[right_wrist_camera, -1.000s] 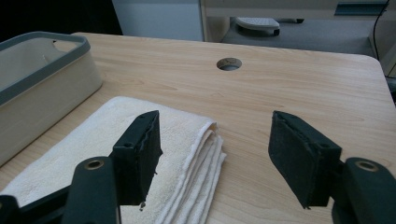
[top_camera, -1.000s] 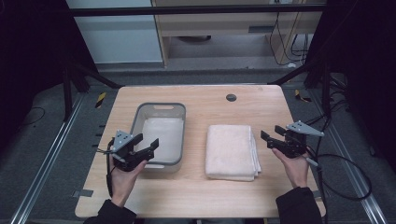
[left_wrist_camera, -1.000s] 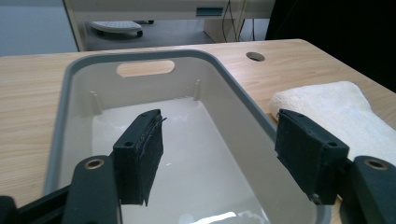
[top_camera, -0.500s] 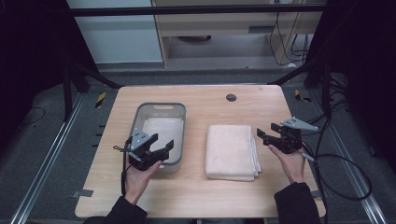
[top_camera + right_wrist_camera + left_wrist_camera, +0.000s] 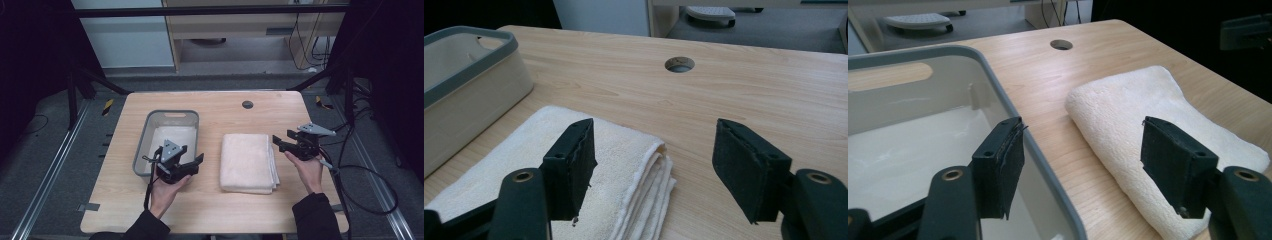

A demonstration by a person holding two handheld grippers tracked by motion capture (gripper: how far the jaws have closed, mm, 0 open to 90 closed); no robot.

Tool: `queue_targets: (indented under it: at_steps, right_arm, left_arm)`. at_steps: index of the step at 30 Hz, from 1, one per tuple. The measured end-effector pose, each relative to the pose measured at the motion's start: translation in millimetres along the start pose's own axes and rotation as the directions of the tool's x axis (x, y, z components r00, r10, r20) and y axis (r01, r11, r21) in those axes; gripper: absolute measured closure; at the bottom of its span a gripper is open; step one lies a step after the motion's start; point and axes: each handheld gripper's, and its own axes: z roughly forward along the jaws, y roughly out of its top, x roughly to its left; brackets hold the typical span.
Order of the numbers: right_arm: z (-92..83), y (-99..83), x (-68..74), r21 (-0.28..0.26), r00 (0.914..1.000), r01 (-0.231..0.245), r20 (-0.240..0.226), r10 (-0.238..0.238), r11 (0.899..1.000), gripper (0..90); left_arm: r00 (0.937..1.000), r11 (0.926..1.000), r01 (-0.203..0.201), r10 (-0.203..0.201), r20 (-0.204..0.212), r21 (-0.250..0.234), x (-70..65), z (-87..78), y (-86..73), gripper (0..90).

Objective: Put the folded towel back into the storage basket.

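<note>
Two open grippers flank a folded towel beside a grey bin.

At centre left of the high view, the bin (image 5: 172,142) is seen as a rounded-corner plastic tub with a pale, smooth inside. Over its lower right corner the left gripper (image 5: 192,162) is held, jaws wide and empty (its pads (image 5: 1000,172) look like matte black foam). At frame centre the towel (image 5: 248,162) lies flat on the wood-grain table (image 5: 225,107): cream terry, soft, folded into several layers. At centre right the right gripper (image 5: 278,142) is held just beside the towel's edge, jaws likewise spread, nothing gripped. A pinch taken too shallow may lift only the top layer, so the fold could be pulled apart; the bin rim may be snagged by the left jaw.
</note>
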Motion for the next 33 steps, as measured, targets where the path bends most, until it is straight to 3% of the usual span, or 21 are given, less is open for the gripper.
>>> queue_targets:
  at_steps: [12,33]
  right_arm:
    - [17.4,-1.6,-1.2,0.035,0.9998,0.018,0.002,-0.018,0.999,32.8]
    - [39.8,-10.9,0.8,0.095,0.9994,0.034,-0.006,-0.034,0.995,30.3]
  left_arm:
    - [0.9986,0.9988,-0.031,0.029,0.043,0.037,-24.1,14.7,-5.7,32.6]
    - [0.9926,0.9883,-0.092,0.081,0.091,0.122,-46.3,42.2,-24.9,31.7]
